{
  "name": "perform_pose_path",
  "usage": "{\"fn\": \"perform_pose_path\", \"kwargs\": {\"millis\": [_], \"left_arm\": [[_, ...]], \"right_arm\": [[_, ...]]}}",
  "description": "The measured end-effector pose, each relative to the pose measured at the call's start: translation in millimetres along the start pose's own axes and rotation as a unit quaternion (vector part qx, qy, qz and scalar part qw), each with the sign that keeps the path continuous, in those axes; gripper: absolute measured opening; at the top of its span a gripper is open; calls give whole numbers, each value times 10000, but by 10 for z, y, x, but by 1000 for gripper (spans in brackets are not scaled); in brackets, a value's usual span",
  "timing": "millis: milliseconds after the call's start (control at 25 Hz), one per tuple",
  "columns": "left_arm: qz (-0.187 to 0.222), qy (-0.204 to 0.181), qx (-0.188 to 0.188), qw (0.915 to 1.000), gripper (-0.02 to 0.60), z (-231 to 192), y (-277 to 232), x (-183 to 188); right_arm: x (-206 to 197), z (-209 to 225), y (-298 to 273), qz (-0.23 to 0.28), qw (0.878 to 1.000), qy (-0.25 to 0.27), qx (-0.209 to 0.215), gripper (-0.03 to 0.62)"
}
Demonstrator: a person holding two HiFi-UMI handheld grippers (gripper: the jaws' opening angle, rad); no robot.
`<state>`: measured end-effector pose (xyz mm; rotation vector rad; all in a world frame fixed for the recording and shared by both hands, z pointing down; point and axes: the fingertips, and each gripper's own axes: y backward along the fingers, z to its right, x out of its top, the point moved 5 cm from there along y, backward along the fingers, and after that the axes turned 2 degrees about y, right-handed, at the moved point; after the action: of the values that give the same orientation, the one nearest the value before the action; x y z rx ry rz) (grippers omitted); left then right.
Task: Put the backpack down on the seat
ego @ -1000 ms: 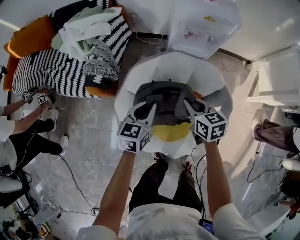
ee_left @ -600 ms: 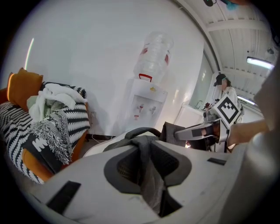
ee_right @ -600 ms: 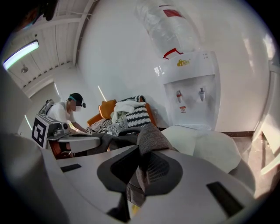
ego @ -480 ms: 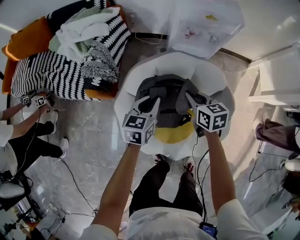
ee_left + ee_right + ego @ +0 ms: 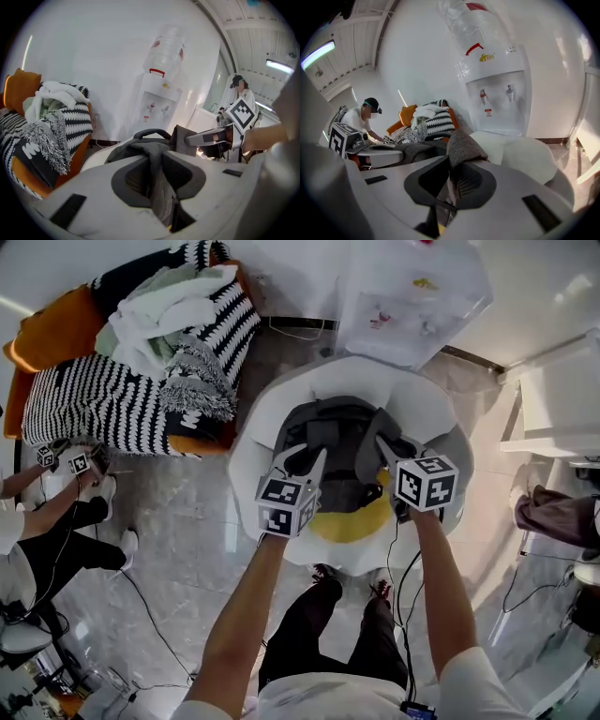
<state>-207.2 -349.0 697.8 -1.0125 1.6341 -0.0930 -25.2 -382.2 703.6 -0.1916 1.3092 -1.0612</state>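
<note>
A dark grey backpack [image 5: 336, 442] hangs low over a white, petal-edged seat [image 5: 431, 413] with a yellow cushion [image 5: 354, 521]. My left gripper [image 5: 306, 461] is shut on the left shoulder strap [image 5: 158, 187], which runs down between its jaws. My right gripper [image 5: 383, 448] is shut on the right strap [image 5: 461, 149], bunched just past its jaws. The bag's top handle [image 5: 152, 133] shows in the left gripper view, with the right gripper [image 5: 211, 137] beyond it. Whether the bag's bottom touches the seat is hidden.
A water dispenser [image 5: 412, 292] stands behind the seat. A sofa [image 5: 56, 329] piled with striped blankets [image 5: 112, 381] sits at the left, and another person [image 5: 37, 521] beside it. Cables [image 5: 141, 592] cross the marble floor. A white cabinet [image 5: 553, 399] stands at the right.
Both grippers have sunk and moved forward with the backpack. The bag now covers more of the yellow cushion and sits deeper over the seat.
</note>
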Motion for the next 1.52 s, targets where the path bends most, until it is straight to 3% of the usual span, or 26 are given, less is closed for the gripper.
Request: {"fn": "perform_pose_path", "kwargs": {"millis": [400,760,1280,1440,1520], "left_arm": [[-200,-105,-30,9997,91,-8,-357,-64],[-355,-5,300,9989,84,-183,-459,-202],[-332,363,476,9977,84,-205,-361,-421],[-344,364,445,9978,84,-119,-327,-458],[-345,369,475,9976,84,-102,-293,-472]], "right_arm": [[-103,317,-164,-193,9996,-175,-121,34],[-301,545,-400,-530,9981,-280,-165,34],[-608,671,-562,-709,9923,-991,240,35],[-714,666,-528,-863,9909,-1018,149,56],[-799,649,-536,-994,9894,-1050,104,98]]}}
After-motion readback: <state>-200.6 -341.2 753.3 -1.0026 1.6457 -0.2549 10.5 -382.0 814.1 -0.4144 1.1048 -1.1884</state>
